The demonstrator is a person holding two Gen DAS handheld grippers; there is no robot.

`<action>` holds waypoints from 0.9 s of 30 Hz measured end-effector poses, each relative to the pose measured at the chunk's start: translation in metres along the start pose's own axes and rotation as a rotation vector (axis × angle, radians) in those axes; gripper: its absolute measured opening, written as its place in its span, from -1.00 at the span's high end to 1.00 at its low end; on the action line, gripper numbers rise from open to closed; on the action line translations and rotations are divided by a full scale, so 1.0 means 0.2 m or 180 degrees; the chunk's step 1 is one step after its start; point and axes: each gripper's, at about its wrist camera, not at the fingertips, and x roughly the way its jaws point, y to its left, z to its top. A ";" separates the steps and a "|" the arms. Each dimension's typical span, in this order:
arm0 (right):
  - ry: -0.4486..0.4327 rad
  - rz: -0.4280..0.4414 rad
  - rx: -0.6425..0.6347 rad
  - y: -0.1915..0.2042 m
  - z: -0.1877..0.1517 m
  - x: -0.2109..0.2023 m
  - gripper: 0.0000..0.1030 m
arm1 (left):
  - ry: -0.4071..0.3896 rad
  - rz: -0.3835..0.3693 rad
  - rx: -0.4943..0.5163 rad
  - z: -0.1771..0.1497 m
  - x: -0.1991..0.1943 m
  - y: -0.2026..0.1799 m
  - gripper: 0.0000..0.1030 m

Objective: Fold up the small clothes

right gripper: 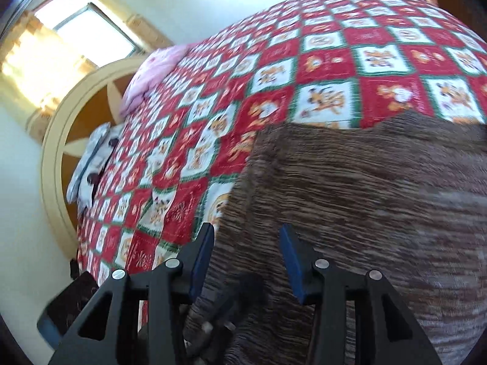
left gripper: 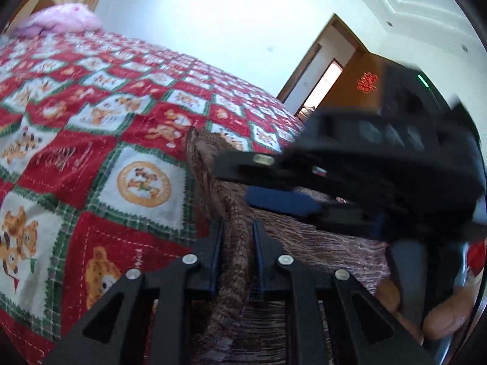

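A brown knitted garment lies on the red, white and green patchwork bedspread. In the left wrist view my left gripper is shut on a bunched fold of the garment, which runs up between its fingers. My right gripper reaches in from the right above the garment, jaws apart. In the right wrist view my right gripper is open over the garment's near left edge, with cloth below the gap. The view is blurred.
The bedspread covers the whole bed. A pink pillow lies at the head, with a round wooden headboard and window behind. A grey patterned cloth lies at the bed's edge. An open wooden door stands to the right.
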 end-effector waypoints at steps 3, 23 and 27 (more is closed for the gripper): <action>0.0257 0.0033 -0.0161 0.05 0.01 0.08 0.08 | -0.0036 0.0003 0.0123 -0.01 -0.01 -0.03 0.66; -0.0107 -0.0167 0.0051 -0.10 -0.04 -0.05 0.81 | 0.0201 -0.0188 0.0230 0.04 0.03 -0.15 0.66; -0.0240 -0.0251 0.0025 -0.13 -0.03 -0.17 0.82 | 0.0217 -0.0254 0.0386 0.05 0.05 -0.29 0.66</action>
